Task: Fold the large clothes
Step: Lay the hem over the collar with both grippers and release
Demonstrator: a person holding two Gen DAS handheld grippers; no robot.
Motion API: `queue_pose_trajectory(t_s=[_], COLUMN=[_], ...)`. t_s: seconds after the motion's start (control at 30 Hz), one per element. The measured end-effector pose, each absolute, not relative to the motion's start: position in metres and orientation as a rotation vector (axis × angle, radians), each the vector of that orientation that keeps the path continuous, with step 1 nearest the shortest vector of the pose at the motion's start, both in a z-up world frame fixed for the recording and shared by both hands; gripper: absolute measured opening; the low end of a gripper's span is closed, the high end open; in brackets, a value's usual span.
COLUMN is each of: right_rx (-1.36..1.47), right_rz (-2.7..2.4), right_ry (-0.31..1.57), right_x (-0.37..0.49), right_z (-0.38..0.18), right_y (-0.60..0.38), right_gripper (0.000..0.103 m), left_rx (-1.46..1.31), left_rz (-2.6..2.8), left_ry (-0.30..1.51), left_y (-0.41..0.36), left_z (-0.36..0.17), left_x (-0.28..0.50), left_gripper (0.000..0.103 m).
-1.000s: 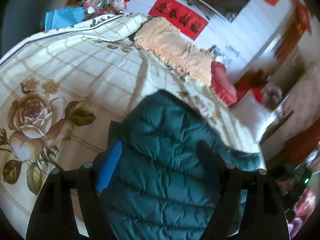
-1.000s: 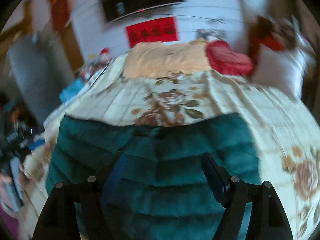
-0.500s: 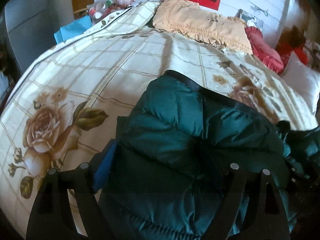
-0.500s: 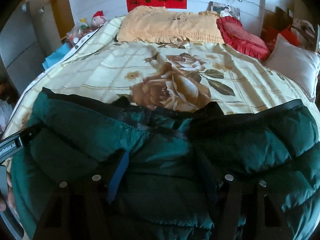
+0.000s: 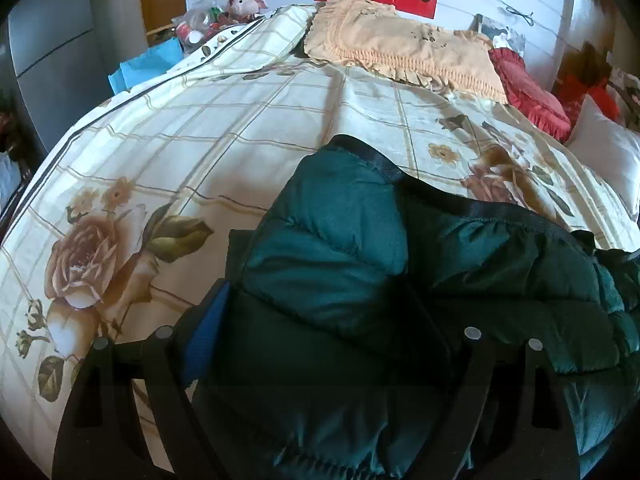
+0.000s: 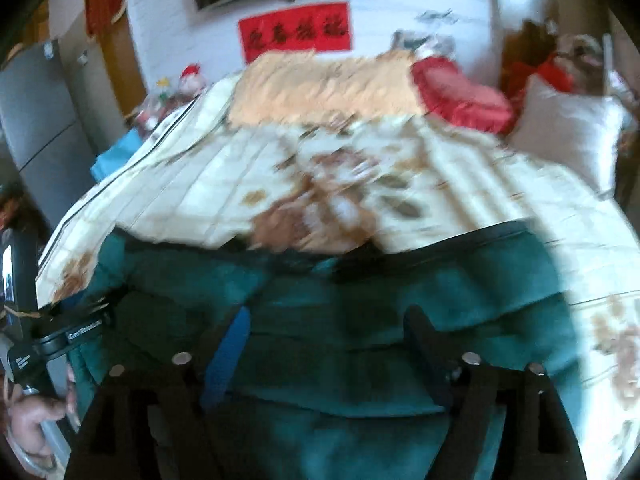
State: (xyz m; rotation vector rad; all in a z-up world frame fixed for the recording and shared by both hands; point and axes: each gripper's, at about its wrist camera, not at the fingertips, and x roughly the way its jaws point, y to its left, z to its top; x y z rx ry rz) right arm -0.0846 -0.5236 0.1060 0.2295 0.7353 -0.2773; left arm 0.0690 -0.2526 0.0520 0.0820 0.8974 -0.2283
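A dark green puffer jacket (image 5: pixel 340 240) lies bunched on the floral quilt (image 5: pixel 200 140) of a bed, its black-edged hem toward the pillows. My left gripper (image 5: pixel 320 304) straddles a thick fold of it. Its jaws are opening; the blue pad (image 5: pixel 208 320) sits at the fold's left edge, and the other finger is lost in shadow. In the blurred right wrist view the jacket (image 6: pixel 480 280) spreads across the quilt (image 6: pixel 200 184). My right gripper (image 6: pixel 328 316) hovers over it, jaws opening, nothing pinched between them. The left gripper's body (image 6: pixel 60 336) and a hand (image 6: pixel 36 412) show at the left edge.
At the bed's head lie a peach fringed pillow cover (image 5: pixel 400 52), a red cushion (image 5: pixel 528 92) and a white pillow (image 5: pixel 608 152). A plush toy (image 5: pixel 248 0) and a blue bag (image 5: pixel 148 64) sit beyond the left side. A grey cabinet (image 5: pixel 52 40) stands far left.
The left gripper sank and tipped down, laying the jacket fold on the quilt, and its fingers spread. The right gripper pulled back fast, and its fingers widened clear of the fabric.
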Motion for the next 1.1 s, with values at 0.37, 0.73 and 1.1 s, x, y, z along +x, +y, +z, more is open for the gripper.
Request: queue_pose_trajectory(t_s=[0.37, 0.73, 1.1], right_rx=[0.289, 0.344, 0.289], right_rz=[-0.46, -0.361, -0.328], right_ry=[0.875, 0.766, 0.902], right_x=[-0.074, -0.133, -0.192], right_z=[0.047, 0.091, 0.048], right_y=[-0.593, -0.572, -0.533], right_gripper=[0.086, 0.087, 0.09], left_rx=[0.068, -0.049, 0.016], left_rz=[-0.222, -0.256, -0.406], left_ry=[0.883, 0.909, 0.804], left_y=[-0.257, -0.239, -0.206], left_z=[0.049, 0.046, 0.087], left_x=[0.069, 0.075, 0.001], left_gripper=[0.089, 0.097, 0.096])
